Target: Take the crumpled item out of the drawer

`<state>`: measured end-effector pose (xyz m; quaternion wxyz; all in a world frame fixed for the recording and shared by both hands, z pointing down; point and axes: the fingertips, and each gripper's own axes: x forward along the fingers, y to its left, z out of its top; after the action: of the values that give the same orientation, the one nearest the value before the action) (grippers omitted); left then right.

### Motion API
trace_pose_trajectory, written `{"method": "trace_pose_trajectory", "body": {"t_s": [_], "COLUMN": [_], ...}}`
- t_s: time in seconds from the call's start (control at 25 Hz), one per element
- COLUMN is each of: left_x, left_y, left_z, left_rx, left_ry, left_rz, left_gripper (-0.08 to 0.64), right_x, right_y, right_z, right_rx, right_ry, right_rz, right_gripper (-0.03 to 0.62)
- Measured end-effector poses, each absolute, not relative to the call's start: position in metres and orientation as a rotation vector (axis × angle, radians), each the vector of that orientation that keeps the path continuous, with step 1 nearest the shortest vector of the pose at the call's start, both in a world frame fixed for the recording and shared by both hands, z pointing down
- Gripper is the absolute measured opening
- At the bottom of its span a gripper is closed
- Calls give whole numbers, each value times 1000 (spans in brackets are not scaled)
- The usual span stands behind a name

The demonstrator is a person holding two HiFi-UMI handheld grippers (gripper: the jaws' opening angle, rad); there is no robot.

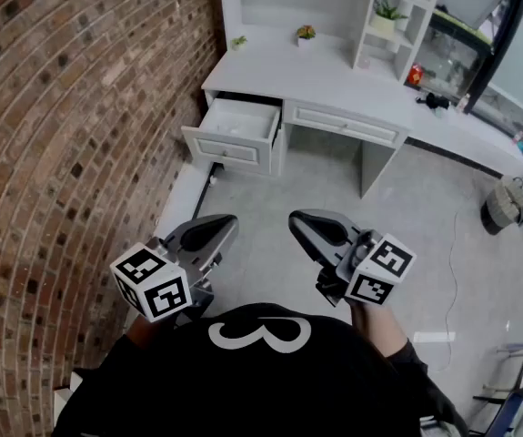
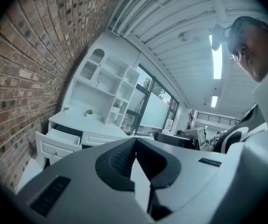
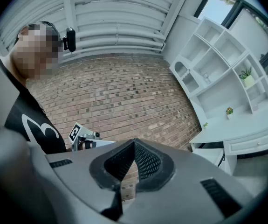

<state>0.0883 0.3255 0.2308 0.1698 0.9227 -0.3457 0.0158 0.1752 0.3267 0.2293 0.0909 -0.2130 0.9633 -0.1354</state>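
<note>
crumpled item shows in no view; if it lies in the drawer (image 1: 241,121), the drawer's walls hide it.

head view: the drawer stands pulled open at the far left end of the white worktop (image 1: 352,80), next to the brick wall (image 1: 61,153). the left tool (image 1: 225,223) and right tool (image 1: 299,219) are held near the person's body, well apart from the drawer.

left gripper view: jaws closed tip to tip, nothing between them; the drawer is far off at left.

right gripper view: jaws closed and empty, aimed at the brick wall.

this looks like the approach step. the next move probably calls for stepping up to the drawer, looking inside, then opening one tool over the item.
</note>
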Motion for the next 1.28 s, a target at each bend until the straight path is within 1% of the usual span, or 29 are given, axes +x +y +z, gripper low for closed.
{"method": "trace_pose_trajectory", "body": {"t_s": [0.56,0.64,0.8,1.0,1.16,1.28], "left_x": [122,123,122,117,117,114], "left_y": [318,317,316,314,310,304], "left_z": [231,230,229,235,241,248], "left_rx": [2650,2653,2651,2631,2611,2593], "left_ry": [-987,-994,-1006,-1031,-1038,-1040], "left_rz": [57,51,43,44,49,58], "left_gripper": [3,3,3,3,3,3], "right_x": [215,219,223,224,229,231], "right_y": [319,317,313,307,294,281], "right_z": [218,217,217,221,235,245], "right_rx": [-633,-648,-670,-688,-756,-817], "right_ry": [2790,2790,2793,2777,2766,2760], "right_rz": [-360,-350,-347,-356,-411,-441], "right_gripper": [9,21,87,208,268,328]}}
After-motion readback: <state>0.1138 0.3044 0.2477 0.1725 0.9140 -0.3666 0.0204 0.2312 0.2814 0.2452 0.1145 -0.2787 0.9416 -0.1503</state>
